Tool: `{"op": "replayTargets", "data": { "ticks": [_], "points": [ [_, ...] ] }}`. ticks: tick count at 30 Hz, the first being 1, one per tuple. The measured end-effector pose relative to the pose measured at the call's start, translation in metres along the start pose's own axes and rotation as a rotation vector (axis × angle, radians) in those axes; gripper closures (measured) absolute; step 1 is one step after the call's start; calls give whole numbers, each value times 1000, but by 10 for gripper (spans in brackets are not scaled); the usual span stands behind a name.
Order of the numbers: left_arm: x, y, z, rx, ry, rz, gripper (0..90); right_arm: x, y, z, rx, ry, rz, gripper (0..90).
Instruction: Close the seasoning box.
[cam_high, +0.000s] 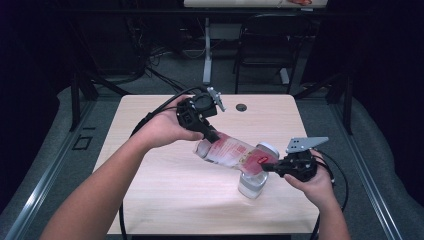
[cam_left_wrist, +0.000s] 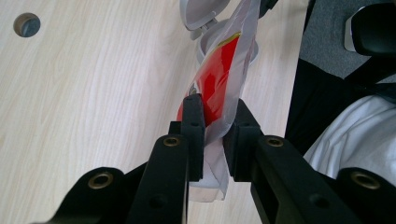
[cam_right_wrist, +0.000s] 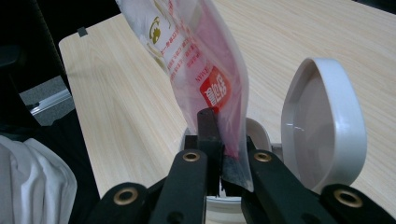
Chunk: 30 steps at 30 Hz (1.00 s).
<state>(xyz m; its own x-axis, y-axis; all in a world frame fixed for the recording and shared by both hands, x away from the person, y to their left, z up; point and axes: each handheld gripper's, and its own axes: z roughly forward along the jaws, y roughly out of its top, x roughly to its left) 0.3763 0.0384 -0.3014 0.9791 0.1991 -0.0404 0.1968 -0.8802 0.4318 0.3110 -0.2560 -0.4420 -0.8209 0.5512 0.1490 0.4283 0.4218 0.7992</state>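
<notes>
A red and white printed pouch (cam_high: 232, 152) hangs slanted above the table, stretched between both grippers. My left gripper (cam_high: 212, 136) is shut on its upper end, and in the left gripper view the jaws (cam_left_wrist: 215, 109) pinch the pouch (cam_left_wrist: 219, 79). My right gripper (cam_high: 267, 167) is shut on the lower end. In the right gripper view it (cam_right_wrist: 225, 130) clamps the pouch (cam_right_wrist: 196, 51) just over the mouth of a white jar (cam_right_wrist: 259, 133). The jar (cam_high: 252, 185) stands on the table, its flip lid (cam_right_wrist: 322, 126) swung open.
The light wooden table (cam_high: 165, 190) has a round cable hole (cam_high: 241, 107) near its far edge. A black chair (cam_high: 265, 40) and a desk leg stand on the floor beyond. Cables trail from both grippers.
</notes>
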Motion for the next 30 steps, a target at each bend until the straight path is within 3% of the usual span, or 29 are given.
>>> {"op": "replayTargets", "data": {
  "ticks": [30],
  "points": [
    [-2,5,0,-17,5,5,800,-4,-3,0,1,-3,9,894]
  ]
}}
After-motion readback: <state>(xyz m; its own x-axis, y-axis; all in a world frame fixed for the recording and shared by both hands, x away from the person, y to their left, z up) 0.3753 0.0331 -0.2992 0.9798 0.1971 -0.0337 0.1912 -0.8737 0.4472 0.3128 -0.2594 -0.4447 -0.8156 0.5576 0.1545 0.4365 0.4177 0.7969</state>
